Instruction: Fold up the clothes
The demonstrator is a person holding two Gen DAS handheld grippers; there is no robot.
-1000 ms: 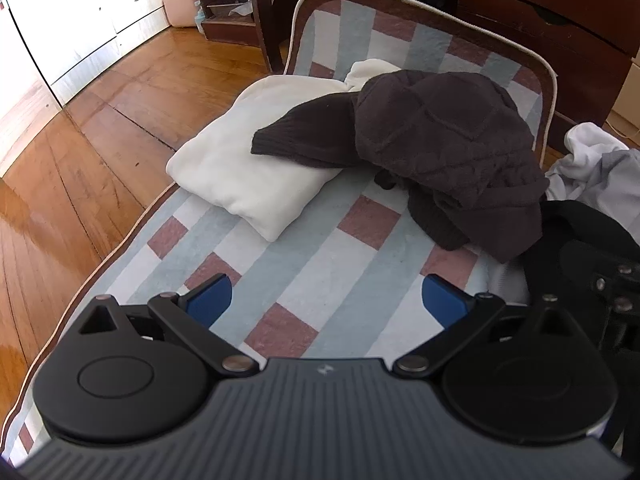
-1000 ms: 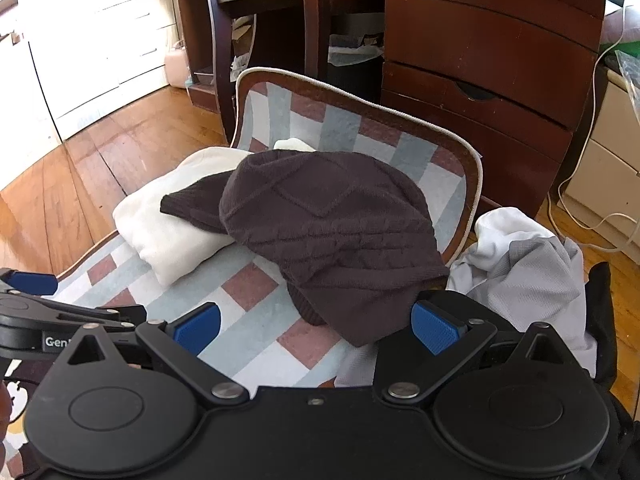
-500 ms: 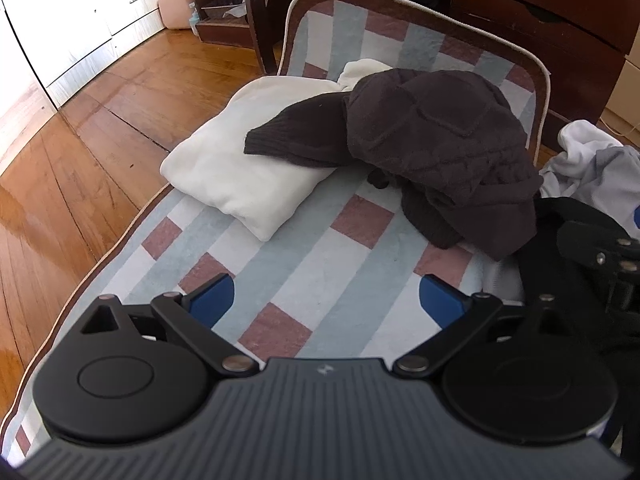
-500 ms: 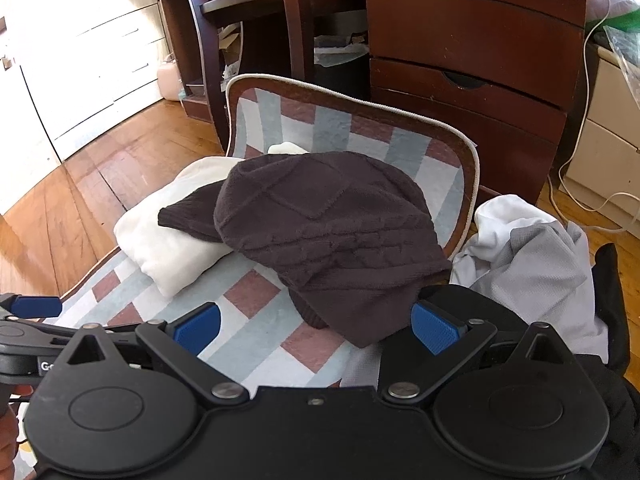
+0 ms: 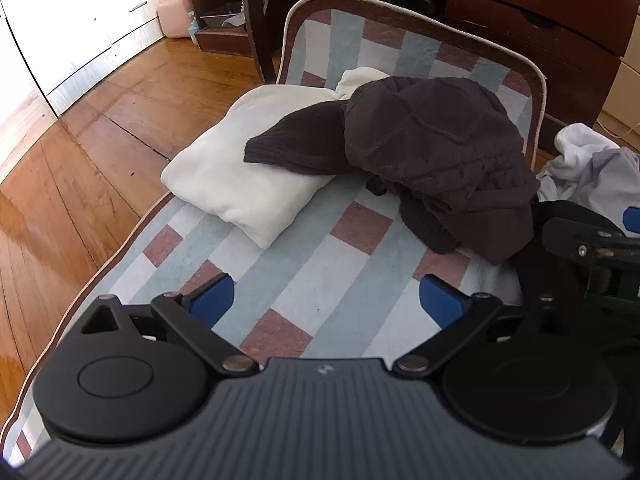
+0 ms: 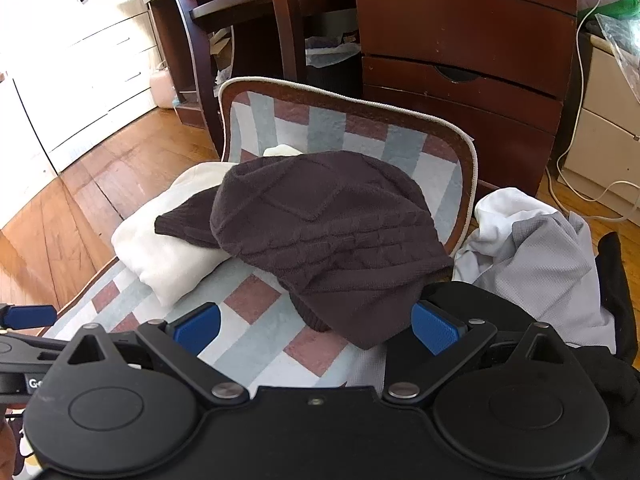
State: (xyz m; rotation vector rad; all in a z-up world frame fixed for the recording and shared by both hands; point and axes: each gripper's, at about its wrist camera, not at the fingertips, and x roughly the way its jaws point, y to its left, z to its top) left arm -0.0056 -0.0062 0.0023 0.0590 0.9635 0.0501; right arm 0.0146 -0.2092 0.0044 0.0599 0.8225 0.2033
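A dark brown knit sweater (image 5: 436,152) (image 6: 332,232) lies bunched on a checked mat (image 5: 316,268) (image 6: 256,320), one sleeve draped over a folded cream garment (image 5: 240,176) (image 6: 168,248). My left gripper (image 5: 326,304) hangs open above the mat's near part, short of the sweater, nothing between its fingers. My right gripper (image 6: 316,326) is open too, its blue pads either side of the sweater's near hem without touching it. The right gripper's body (image 5: 592,240) shows at the right edge of the left wrist view, and the left gripper's finger (image 6: 28,316) at the left edge of the right wrist view.
A heap of white and grey clothes (image 6: 532,252) (image 5: 592,160) lies right of the mat, with black fabric (image 6: 616,364) beside it. Dark wooden drawers (image 6: 460,60) and a chair leg (image 6: 284,20) stand behind the mat's curled far edge. Wooden floor (image 5: 80,152) spreads to the left.
Both grippers have drawn back and tilted up a little, so the clothes sit lower in the views. The sweater and cream garment have not moved. Both grippers stayed open.
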